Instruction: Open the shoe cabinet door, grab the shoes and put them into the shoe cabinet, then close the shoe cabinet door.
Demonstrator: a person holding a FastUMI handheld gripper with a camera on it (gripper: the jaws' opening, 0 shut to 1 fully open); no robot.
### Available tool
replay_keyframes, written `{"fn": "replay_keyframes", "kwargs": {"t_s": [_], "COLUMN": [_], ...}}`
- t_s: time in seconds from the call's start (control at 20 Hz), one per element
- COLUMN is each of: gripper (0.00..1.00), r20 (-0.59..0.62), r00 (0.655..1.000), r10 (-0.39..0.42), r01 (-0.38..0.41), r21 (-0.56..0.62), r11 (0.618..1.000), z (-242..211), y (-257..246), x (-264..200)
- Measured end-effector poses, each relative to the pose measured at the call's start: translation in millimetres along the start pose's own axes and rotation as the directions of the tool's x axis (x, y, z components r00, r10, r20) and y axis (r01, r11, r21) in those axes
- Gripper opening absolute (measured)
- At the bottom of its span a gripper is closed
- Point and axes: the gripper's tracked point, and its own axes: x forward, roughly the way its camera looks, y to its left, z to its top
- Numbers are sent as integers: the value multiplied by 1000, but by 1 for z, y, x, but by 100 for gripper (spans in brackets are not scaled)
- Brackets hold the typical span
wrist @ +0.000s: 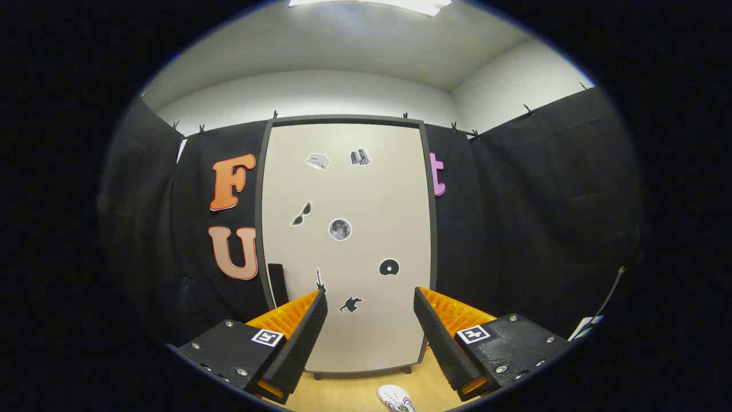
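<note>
The gripper [370, 297] is spread wide, pinching nothing — the cabinet [346, 246] stands ahead with its door [366, 194] closed. A shoe [396, 398] lies on the floor [343, 392] before it, between the fingers.

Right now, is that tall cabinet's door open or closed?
Closed. The cabinet door sits flush inside its dark frame, with no interior showing. The open gripper holds nothing, and a white shoe lies on the floor.

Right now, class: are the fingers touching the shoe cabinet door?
Apart. The gripper view shows the fingers spread open with nothing between them, and the closed door standing well beyond them across a strip of floor, where a shoe lies.
</note>
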Motion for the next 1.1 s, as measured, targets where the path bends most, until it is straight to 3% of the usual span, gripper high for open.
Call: {"fn": "replay_keyframes", "kwargs": {"t_s": [1.1], "gripper": [94], "r20": [16], "r00": [999], "r10": [29], "r01": [-28], "r21": [-37], "r11": [999], "z": [15], "y": [29], "x": [-14]}}
